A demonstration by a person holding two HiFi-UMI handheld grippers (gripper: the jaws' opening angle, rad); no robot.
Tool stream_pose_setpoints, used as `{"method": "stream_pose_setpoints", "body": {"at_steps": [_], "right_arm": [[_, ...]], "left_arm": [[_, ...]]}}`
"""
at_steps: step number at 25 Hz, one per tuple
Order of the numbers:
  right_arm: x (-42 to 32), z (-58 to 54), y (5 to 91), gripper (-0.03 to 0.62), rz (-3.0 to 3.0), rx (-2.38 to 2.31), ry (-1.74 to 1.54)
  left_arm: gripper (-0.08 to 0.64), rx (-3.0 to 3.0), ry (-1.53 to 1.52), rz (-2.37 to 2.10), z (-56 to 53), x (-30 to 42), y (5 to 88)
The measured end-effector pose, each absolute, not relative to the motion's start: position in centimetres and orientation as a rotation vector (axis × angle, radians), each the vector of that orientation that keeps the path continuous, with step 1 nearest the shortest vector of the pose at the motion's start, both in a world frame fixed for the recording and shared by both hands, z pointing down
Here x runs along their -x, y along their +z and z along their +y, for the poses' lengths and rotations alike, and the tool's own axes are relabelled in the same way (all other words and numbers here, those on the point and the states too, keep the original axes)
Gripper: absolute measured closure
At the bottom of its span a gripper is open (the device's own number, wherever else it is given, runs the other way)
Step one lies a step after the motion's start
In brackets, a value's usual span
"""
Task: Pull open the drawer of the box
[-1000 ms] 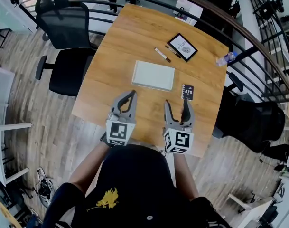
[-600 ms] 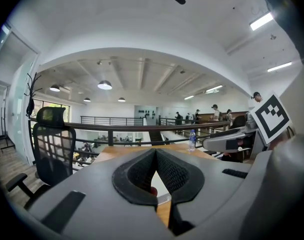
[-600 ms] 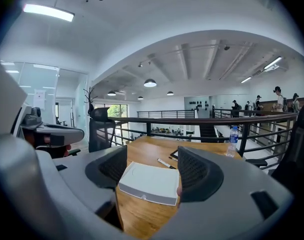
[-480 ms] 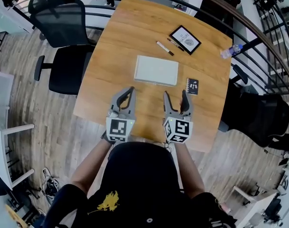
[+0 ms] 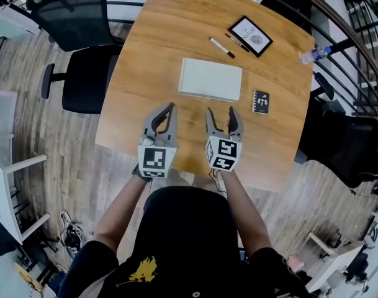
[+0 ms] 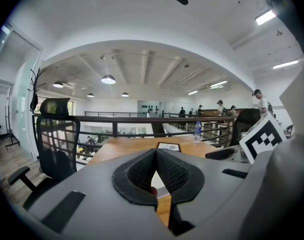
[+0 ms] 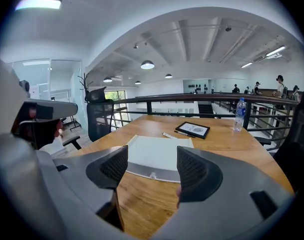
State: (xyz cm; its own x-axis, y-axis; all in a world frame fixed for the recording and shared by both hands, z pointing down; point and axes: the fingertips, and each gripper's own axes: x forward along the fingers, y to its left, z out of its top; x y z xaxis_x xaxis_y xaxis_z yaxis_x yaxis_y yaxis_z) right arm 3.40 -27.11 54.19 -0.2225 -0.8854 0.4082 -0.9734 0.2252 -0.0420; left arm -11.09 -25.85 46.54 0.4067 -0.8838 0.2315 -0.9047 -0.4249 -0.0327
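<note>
drawer (image 7: 152, 174) of the box (image 5: 210, 79) not yet pulled; left gripper (image 5: 166, 112) closed, empty; right gripper (image 5: 221, 114) wide apart, just narrowing slightly, nothing between.

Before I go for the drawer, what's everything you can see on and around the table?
table: one, light wood, centre of the head view
box: one, white, flat, mid-table, just beyond both grippers
pens: two, one white and one dark, beyond the box
framed picture: one, black frame, beside the pens at the far right
card: one, black, small, right of the box
water bottle: one, clear, at the table's far right edge
office chairs: two, black, one left and one right of the table
railing: one, dark, curving past the far side
left gripper: grey, fingers together, empty
right gripper: grey, fingers apart, just narrowed slightly, nothing between them
</note>
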Motion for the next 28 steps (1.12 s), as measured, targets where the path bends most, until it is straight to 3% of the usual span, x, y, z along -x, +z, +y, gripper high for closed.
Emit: {"method": "stream_pose_setpoints", "body": {"at_steps": [13,28], "right_arm": [[-2.8,-29.6,63.7,0.347,-2.008,-1.763,0.536],[-2.0,-31.3,68.3,0.411,-1.933,-1.681,0.548]], "left_arm": [[0.551,-2.533,0.470,-1.566,-26.9,11.7,55.1],[0.551,-2.451,0.473,-1.572,-26.2,12.9,56.6]]}}
